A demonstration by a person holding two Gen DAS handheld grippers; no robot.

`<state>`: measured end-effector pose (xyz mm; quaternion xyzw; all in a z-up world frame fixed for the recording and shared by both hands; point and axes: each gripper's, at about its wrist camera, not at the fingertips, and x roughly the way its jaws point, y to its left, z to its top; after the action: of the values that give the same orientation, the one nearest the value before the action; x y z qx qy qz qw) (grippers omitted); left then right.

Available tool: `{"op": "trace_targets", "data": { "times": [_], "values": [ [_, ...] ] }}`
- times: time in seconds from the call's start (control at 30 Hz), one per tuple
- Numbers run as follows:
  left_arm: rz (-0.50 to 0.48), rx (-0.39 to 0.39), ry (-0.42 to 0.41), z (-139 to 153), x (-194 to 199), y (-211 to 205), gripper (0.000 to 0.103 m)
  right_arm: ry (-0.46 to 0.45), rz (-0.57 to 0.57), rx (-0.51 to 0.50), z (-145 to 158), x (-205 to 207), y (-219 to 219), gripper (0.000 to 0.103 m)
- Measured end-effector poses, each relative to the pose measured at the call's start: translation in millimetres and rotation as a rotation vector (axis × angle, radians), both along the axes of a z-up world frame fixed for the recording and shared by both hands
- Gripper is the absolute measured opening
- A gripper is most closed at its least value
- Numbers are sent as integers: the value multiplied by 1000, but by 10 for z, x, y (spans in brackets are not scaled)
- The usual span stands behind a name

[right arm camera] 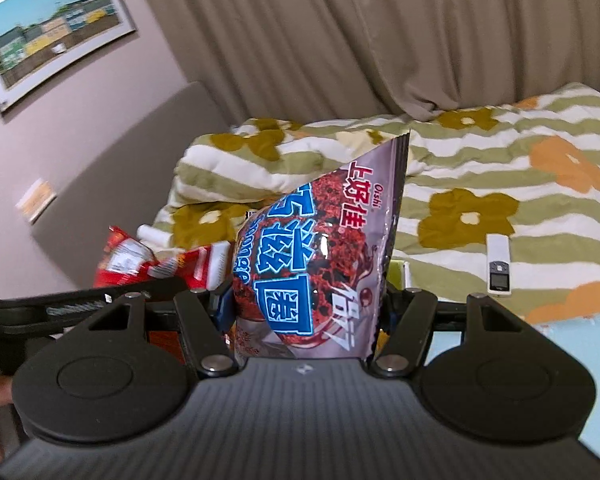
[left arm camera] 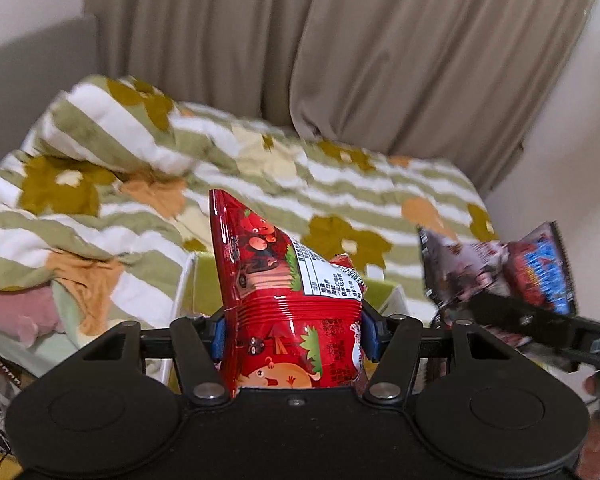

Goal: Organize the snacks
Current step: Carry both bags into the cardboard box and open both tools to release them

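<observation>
Left wrist view: the left gripper [left arm camera: 294,334] is closed on a red snack bag [left arm camera: 288,300], its blue pads pressed into the bag's sides near the lower half. The bag stands up between the fingers, its sealed top pointing up and slightly left, held in the air over the edge of a bed [left arm camera: 260,168] covered by a striped, flowered quilt. Behind the bag shows part of a white-rimmed box with a yellow-green inside [left arm camera: 204,280]; how much it already holds I cannot tell. To the right, the right gripper's bag, a dark purple snack bag [left arm camera: 496,268], is also held aloft, blurred.

Right wrist view: the right gripper [right arm camera: 306,312] is clamped on the dark purple snack bag [right arm camera: 316,256], which fills the gap between its fingers and tilts to the right. The red snack bag [right arm camera: 140,264] appears low on the left, carried by the other gripper. A white remote control [right arm camera: 498,264] lies on the quilt to the right. A sliver of the yellow-green box shows just right of the purple bag.

Judged from this, the task is midway: two bags are picked up and in hand, neither yet set down. Placing both, probably in the box, is left; whether more snacks wait elsewhere cannot be seen.
</observation>
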<state>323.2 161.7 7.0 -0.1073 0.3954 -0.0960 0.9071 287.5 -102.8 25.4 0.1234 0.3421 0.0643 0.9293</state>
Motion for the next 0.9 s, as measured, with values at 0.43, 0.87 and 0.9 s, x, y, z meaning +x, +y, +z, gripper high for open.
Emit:
{"op": "trace_targets", "data": {
  "times": [0.43,0.87,0.9],
  "values": [
    [-38,138,-1,-210,-90,207,97,59,-118,21,-242,183,150,80],
    [-34,175,-67,-101,-240,407,98,85,-177,63,-439,404,318,103],
    [-30,177,-72,-103,-274,405,98,77,-180,50,-444,376,324,103]
  ]
}}
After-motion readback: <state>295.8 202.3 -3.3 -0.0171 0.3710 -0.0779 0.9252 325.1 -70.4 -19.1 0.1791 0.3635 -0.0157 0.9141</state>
